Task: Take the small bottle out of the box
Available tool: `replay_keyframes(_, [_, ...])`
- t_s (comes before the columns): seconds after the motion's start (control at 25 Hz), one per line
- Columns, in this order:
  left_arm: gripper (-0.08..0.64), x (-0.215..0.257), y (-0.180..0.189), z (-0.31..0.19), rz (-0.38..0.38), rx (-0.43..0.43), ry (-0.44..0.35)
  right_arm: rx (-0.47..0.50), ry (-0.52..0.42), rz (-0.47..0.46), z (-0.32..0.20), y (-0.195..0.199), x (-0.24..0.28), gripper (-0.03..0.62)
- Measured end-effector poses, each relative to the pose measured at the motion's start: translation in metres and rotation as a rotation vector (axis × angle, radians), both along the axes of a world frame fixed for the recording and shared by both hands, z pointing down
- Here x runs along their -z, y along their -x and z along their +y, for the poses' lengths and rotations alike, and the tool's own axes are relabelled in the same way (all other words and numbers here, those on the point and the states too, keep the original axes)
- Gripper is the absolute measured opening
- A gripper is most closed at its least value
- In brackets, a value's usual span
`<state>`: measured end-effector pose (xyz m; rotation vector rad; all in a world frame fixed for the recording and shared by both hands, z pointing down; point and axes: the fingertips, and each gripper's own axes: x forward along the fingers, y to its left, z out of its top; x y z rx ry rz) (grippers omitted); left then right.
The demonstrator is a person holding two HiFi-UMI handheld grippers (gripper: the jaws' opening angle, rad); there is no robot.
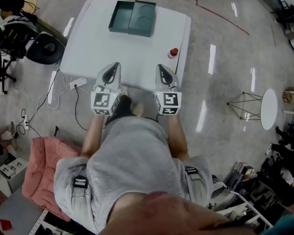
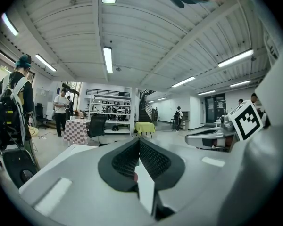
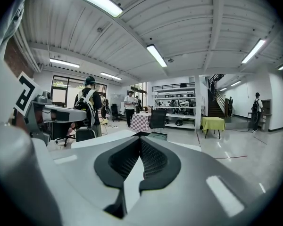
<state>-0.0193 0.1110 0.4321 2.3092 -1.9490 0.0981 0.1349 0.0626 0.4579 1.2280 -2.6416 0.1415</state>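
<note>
At the far side of the white table (image 1: 88, 48) lies a dark green box (image 1: 132, 17), open, with its lid beside it. A small white bottle with a red cap (image 1: 173, 52) stands on the table near the right edge, outside the box. My left gripper (image 1: 115, 64) and right gripper (image 1: 160, 66) hover side by side over the table's near edge, pointing toward the box and well short of it. In the left gripper view the left gripper (image 2: 139, 140) has its jaws together on nothing. The right gripper (image 3: 141, 138) is shut the same way, with the box (image 3: 158, 135) just beyond its tips.
On the floor to the left lie a power strip (image 1: 78, 82) and cables, and a black chair (image 1: 45, 48) stands there. A pink cloth (image 1: 41, 170) is at lower left and a round white side table (image 1: 269, 107) at right. People stand in the background hall (image 3: 89, 107).
</note>
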Motion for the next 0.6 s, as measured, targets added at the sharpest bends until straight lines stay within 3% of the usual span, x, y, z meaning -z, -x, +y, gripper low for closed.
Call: replay_keyframes(0.6, [0.011,-0.007,-0.009,-0.003,-0.008,-0.005,0.004,0.004,0.013,-0.008,-0.002,-0.004,-0.012,0.003])
